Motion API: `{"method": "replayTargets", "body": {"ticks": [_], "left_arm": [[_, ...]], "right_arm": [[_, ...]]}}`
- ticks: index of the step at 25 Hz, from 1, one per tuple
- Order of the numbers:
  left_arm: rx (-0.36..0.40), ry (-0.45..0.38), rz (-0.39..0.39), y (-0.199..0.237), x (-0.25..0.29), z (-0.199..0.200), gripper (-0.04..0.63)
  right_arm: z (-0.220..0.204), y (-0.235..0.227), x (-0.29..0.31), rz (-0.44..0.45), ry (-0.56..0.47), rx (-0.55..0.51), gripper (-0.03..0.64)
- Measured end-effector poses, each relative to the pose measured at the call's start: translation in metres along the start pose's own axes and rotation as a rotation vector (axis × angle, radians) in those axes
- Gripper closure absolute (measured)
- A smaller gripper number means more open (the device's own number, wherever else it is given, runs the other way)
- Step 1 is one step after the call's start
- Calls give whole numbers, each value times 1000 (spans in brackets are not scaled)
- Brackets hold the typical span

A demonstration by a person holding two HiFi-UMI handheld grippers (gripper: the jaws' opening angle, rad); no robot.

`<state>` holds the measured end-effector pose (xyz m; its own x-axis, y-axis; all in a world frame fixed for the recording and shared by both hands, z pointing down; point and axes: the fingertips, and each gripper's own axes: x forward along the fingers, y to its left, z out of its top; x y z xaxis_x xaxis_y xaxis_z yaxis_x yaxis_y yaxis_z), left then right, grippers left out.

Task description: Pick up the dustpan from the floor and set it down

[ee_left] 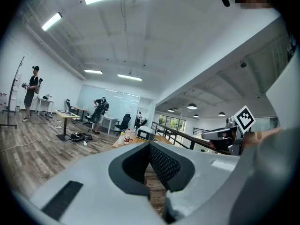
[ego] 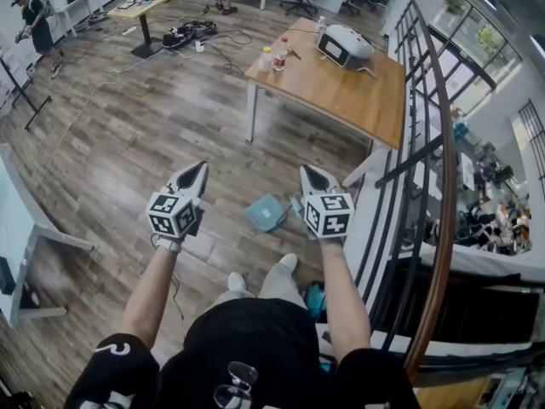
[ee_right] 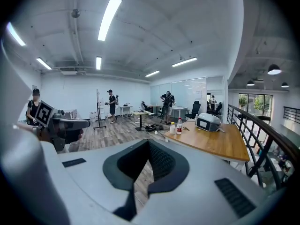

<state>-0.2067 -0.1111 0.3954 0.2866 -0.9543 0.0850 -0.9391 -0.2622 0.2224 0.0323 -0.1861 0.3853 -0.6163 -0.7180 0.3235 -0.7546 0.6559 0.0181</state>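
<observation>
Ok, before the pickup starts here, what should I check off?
1. Dustpan lying on the floor, in the head view: ok.
2. Left hand-held gripper empty: ok, jaws together on nothing.
3. Right hand-held gripper empty: ok, likewise shut.
4. Jaws open enough for a grasp: not ok.
5. Dustpan seen in a gripper view: not ok, neither shows it.
6. Which way its handle lies: cannot tell.

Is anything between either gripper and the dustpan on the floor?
Nothing visible does. The teal plastic dustpan lies on the bare wood floor, in the open gap between the left gripper and the right gripper, both shut and empty. The wooden table stands farther off, beyond it.
</observation>
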Motion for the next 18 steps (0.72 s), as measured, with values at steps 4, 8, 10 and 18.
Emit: {"method": "replayTargets", "body": {"ticks": [4, 8, 10, 18], "left_arm": [[5, 6, 1, -1, 7, -2, 597], [20, 16, -8, -8, 24, -2, 597], [26, 21, -13, -12, 34, -3, 597], [45, 39, -39, -34, 81, -7, 597]], "right_arm": [[-5, -6, 5, 2, 2, 6, 620], [-6, -21, 12, 0, -5, 20, 621], [-8, -28, 14, 0, -7, 27, 620], [-16, -70, 23, -6, -7, 45, 621]]}}
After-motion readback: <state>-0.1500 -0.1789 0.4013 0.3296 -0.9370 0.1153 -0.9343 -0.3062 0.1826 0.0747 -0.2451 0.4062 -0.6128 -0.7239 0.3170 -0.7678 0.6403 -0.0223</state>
